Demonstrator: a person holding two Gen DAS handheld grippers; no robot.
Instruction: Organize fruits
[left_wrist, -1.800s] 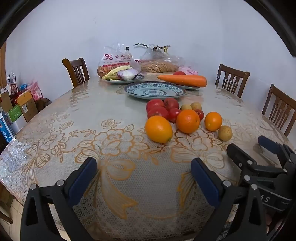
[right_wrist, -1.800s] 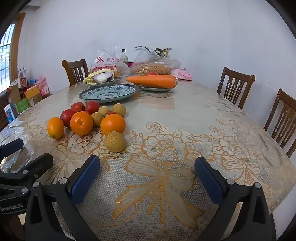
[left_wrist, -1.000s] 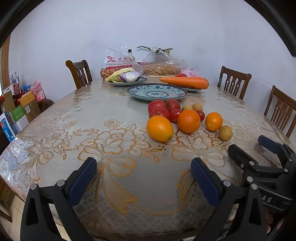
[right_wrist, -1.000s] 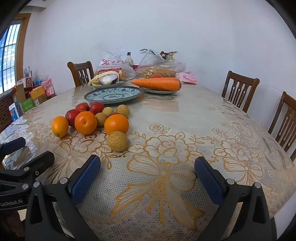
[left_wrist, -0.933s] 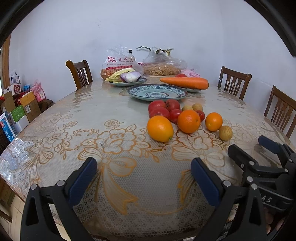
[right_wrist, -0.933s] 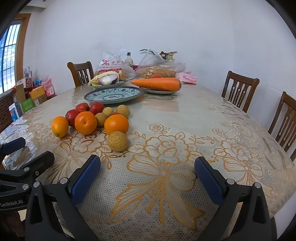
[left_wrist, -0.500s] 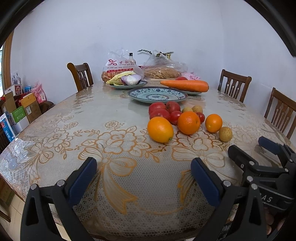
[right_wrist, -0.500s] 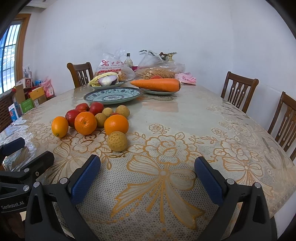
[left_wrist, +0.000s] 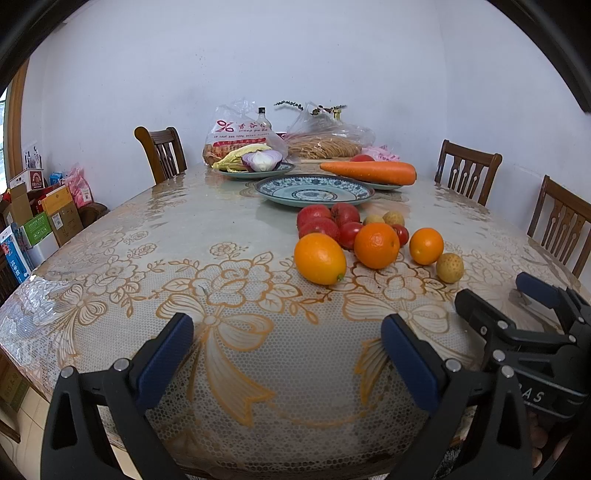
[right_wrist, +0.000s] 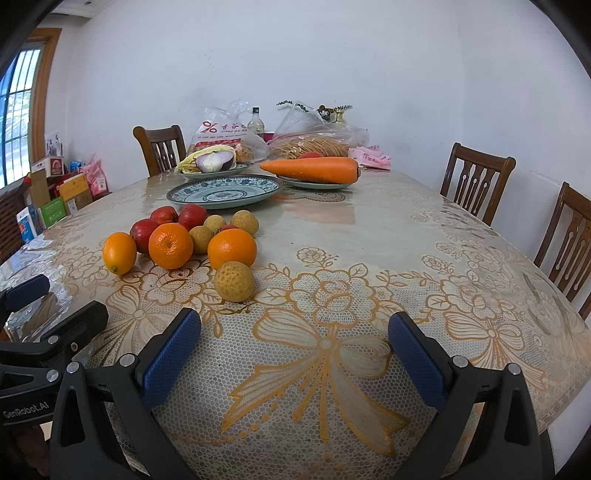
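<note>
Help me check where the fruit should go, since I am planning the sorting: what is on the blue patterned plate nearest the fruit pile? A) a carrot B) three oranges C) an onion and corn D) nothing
D: the blue patterned plate shows its whole painted face bare, while the carrot and the onion sit on other plates behind it.

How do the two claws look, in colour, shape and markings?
Both are alike. The left claw and the right claw each have two black plastic arms with triangular cut-outs and silver screws, ending in flat blue pads with a fine textured surface. White lettering "GenRobot.AI" shows on the left claw's body in the right wrist view. No cables or sleeves are visible.
</note>
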